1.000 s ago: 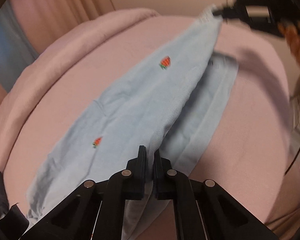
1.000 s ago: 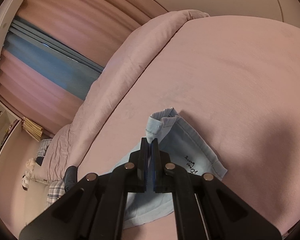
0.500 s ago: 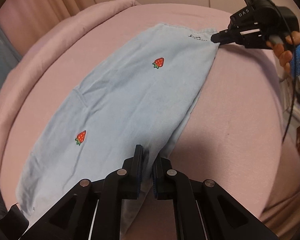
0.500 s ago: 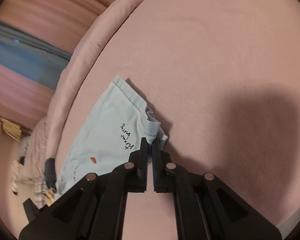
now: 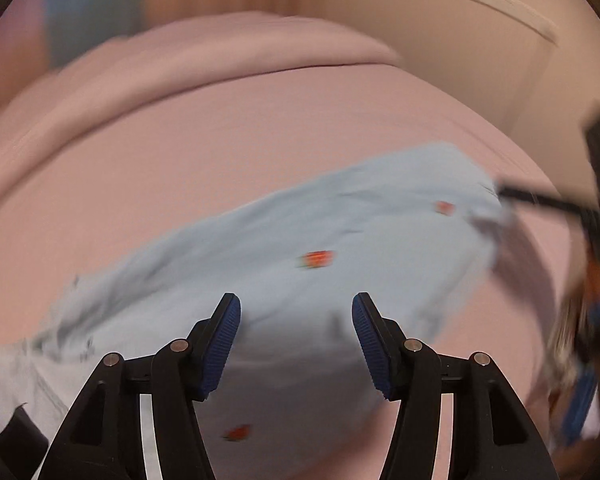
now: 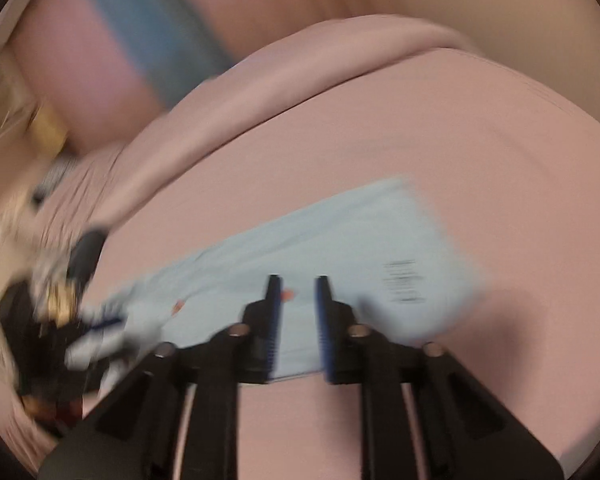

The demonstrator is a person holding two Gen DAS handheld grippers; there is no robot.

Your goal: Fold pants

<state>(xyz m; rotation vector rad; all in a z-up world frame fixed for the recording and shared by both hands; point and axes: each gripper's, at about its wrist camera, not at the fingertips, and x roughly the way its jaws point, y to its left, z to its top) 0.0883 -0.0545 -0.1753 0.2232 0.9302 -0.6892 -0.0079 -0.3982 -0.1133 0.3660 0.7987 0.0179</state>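
Note:
Light blue pants (image 5: 300,240) with small red strawberries lie folded lengthwise, flat on the pink bed (image 5: 220,160). My left gripper (image 5: 296,304) hovers over the near part of the cloth; its jaws are opening and nothing is pinched between the blue pads (image 5: 224,336). In the right wrist view the same pants (image 6: 340,240) stretch across the bed, with black lettering near their right end. My right gripper (image 6: 298,284) is above their near edge, its jaws opening with a narrow gap and no cloth in it. Both views are blurred by motion.
A rolled pink duvet (image 5: 200,64) runs along the far side of the bed. Curtains (image 6: 148,32) hang behind it. The other hand-held gripper and a hand (image 5: 596,240) show at the right edge of the left wrist view. Clutter (image 6: 52,300) lies at the left of the right wrist view.
Both grippers have let go of the pants and their jaws have parted, the left much wider. The pants now lie flat. Both hands have swung sideways and rolled.

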